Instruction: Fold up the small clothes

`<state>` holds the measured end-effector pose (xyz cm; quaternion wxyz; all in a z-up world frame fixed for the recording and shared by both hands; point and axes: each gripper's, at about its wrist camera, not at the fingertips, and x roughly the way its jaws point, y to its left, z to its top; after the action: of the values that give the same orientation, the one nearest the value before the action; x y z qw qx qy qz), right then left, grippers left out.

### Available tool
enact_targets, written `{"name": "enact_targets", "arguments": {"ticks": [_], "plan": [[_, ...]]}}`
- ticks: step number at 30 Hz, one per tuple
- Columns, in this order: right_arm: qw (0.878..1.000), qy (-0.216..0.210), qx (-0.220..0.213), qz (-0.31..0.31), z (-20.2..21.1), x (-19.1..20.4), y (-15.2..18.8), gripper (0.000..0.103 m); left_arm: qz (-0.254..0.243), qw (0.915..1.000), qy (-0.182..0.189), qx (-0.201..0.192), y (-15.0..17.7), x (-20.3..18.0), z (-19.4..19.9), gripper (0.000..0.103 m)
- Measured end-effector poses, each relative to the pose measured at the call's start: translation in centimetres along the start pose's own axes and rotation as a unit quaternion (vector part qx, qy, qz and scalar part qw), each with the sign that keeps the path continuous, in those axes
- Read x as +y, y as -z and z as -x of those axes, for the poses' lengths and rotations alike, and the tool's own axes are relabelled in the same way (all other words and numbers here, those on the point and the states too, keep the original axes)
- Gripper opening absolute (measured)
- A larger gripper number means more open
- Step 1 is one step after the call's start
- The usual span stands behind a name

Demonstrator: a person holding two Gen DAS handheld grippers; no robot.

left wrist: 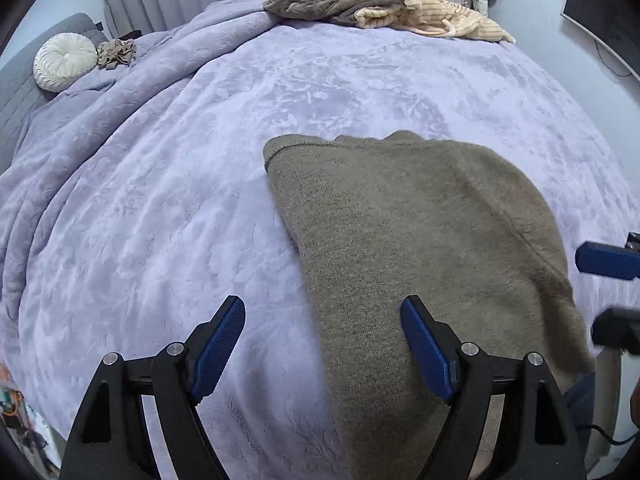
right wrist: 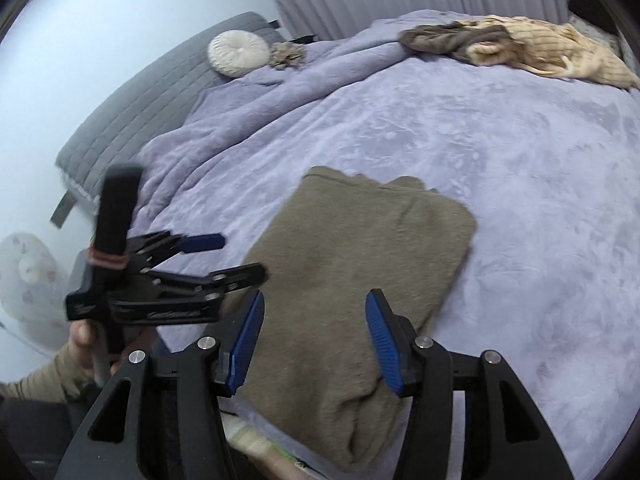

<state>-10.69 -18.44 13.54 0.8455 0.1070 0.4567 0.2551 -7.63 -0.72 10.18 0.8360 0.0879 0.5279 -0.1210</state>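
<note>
The left gripper (left wrist: 322, 340) has its blue-padded fingers (left wrist: 222, 344) spread wide and grasping nothing. One finger hangs over bare blanket; the other hangs over the near left part of the olive-brown knitted garment (left wrist: 404, 240), whose left edge runs between them. No pad seems to press into the cloth. The right gripper (right wrist: 316, 340) is also released, its fingers (right wrist: 382, 340) parted above the near end of the same garment with only fabric showing in the gap. Whether they brush the nap I cannot tell.

The garment lies folded into a rough rectangle on the lilac plush blanket (left wrist: 160, 200) of the bed, its near end draping toward the bed's edge below the right gripper. It looks soft, light and limp, with a fuzzy knit that should grip the pads rather than slide. It will sag and bunch when lifted, and its layers could shift apart. Good places to take hold are probably the two near corners or the stitched hem at the far left corner, pinching through all layers at once.

Well beyond, at the far side of the bed, a loose heap of clothes (left wrist: 384, 10) waits unfolded: a brown piece and a cream ribbed one. A round white cushion (left wrist: 64, 63) sits near the headboard.
</note>
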Motion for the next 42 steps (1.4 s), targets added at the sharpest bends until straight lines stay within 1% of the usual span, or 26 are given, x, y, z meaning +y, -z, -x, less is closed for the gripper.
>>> {"name": "enact_targets", "arguments": {"ticks": [1,2,3,5,6,9,10,12,13,15,17,19,21,23,26,28,30,32,34,35,37,40,42], "plan": [[1.000,-0.006,0.008,0.013,-0.5,0.6,0.5,0.057,0.005,1.0000,0.001,0.004,0.2,0.2,-0.4,0.081],[1.000,0.000,0.018,0.025,-1.3,0.9,1.0,0.057,0.009,0.9999,0.004,0.009,0.2,0.4,-0.8,0.081],[0.999,0.020,0.034,0.029,-2.4,0.7,1.5,0.057,0.013,0.9998,0.007,0.011,0.2,0.7,-1.0,0.082],[0.996,0.052,0.065,0.017,-4.3,-0.8,2.6,0.055,0.016,0.9996,0.018,0.013,0.3,1.0,-1.3,0.087],[0.995,0.060,0.075,0.009,-5.1,-1.8,3.1,0.055,0.016,0.9996,0.019,0.014,0.4,0.9,-1.3,0.090],[0.997,0.035,0.067,-0.009,-4.7,-2.7,3.5,0.055,0.018,0.9996,0.018,0.016,-0.1,1.0,-1.1,0.090],[0.998,0.030,0.063,-0.009,-4.1,-2.6,3.1,0.055,0.018,0.9996,0.018,0.011,-0.5,1.0,-0.7,0.090],[0.999,0.030,0.039,0.005,-2.9,-2.2,1.7,0.057,0.015,0.9999,0.008,0.001,-1.6,0.9,-0.5,0.090],[0.999,0.035,0.029,0.011,-2.7,-2.2,0.8,0.058,0.017,0.9999,0.003,0.002,-2.4,1.0,-0.7,0.090],[0.999,0.043,0.024,0.014,-2.9,-2.9,-1.0,0.060,0.022,0.9997,-0.005,0.007,-4.0,1.2,-1.6,0.090],[0.998,0.056,0.034,0.011,-4.4,-4.2,-2.8,0.060,0.021,0.9992,-0.018,0.028,-5.2,1.3,-3.2,0.090],[0.996,0.068,0.056,-0.008,-6.4,-5.9,-3.7,0.060,0.020,0.9982,-0.023,0.053,-5.6,1.2,-4.8,0.090],[0.994,0.055,0.084,-0.031,-8.4,-7.7,-4.0,0.059,0.016,0.9979,-0.024,0.058,-5.6,1.0,-5.5,0.090],[0.993,0.055,0.095,-0.035,-9.5,-8.2,-4.0,0.059,0.016,0.9977,-0.026,0.061,-5.6,0.7,-5.6,0.090],[0.993,0.069,0.091,-0.032,-8.5,-7.3,-4.0,0.060,0.016,0.9979,-0.031,0.055,-5.4,0.6,-5.0,0.090],[0.996,0.052,0.069,-0.016,-6.5,-5.5,-3.6,0.060,0.013,0.9983,-0.028,0.049,-5.1,0.4,-4.3,0.090],[0.998,0.041,0.053,0.016,-4.7,-3.0,-2.4,0.060,0.008,0.9983,-0.030,0.049,-4.7,0.2,-4.0,0.090],[0.997,0.038,0.060,0.034,-4.1,-1.3,-0.5,0.061,0.007,0.9983,-0.031,0.049,-4.3,0.0,-3.5,0.090],[0.995,0.041,0.085,0.034,-4.7,-0.6,1.5,0.063,0.009,0.9983,-0.031,0.048,-4.0,-0.1,-2.7,0.090],[0.993,0.055,0.101,0.037,-5.2,-0.6,2.5,0.063,0.012,0.9983,-0.029,0.049,-3.8,-0.1,-2.3,0.090],[0.988,0.092,0.117,0.049,-5.4,-0.4,4.3,0.063,0.016,0.9986,-0.026,0.043,-3.3,-0.3,-1.0,0.090],[0.983,0.128,0.110,0.076,-3.7,1.4,5.1,0.065,0.013,0.9985,-0.044,0.031,-2.7,-0.7,1.1,0.090],[0.981,0.144,0.094,0.091,-2.1,2.7,4.7,0.074,0.014,0.9984,-0.049,0.024,-2.4,-0.9,2.3,0.090]]}}
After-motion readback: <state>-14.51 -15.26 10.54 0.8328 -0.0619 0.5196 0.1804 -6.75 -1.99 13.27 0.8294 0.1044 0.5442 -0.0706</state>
